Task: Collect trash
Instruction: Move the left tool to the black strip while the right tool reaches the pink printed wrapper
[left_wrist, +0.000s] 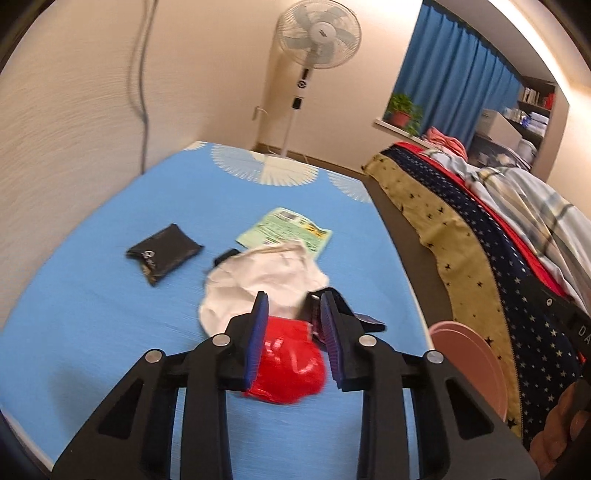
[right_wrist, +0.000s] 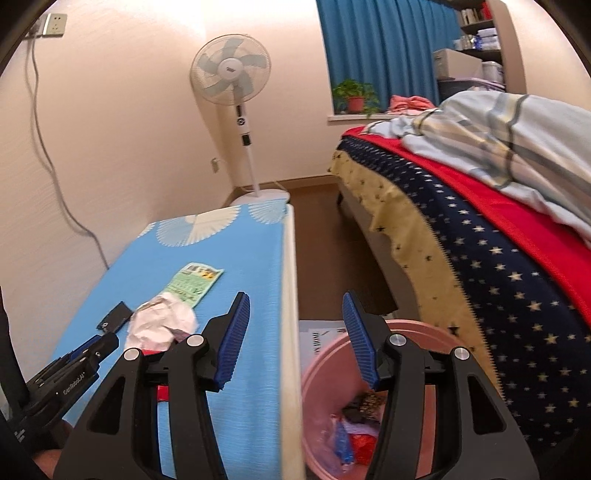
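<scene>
On the blue table (left_wrist: 92, 295) lie a red wrapper (left_wrist: 290, 373), a crumpled white paper (left_wrist: 258, 284), a green packet (left_wrist: 286, 230), a black wrapper (left_wrist: 164, 253) and a dark wrapper (left_wrist: 364, 319). My left gripper (left_wrist: 291, 314) is open, its blue pads either side of the red wrapper's far end, just above it. My right gripper (right_wrist: 295, 314) is open and empty, over the table edge and the pink bin (right_wrist: 332, 369). The bin holds several pieces of trash (right_wrist: 354, 439). The white paper (right_wrist: 160, 325), green packet (right_wrist: 194, 282) and left gripper body (right_wrist: 70, 373) show in the right wrist view.
A bed with starred blankets (right_wrist: 480, 258) stands right of the bin across a narrow strip of brown floor (right_wrist: 321, 251). A standing fan (right_wrist: 236, 85) is beyond the table's far end. A wall with a hanging cable (left_wrist: 140, 92) runs along the table's left side.
</scene>
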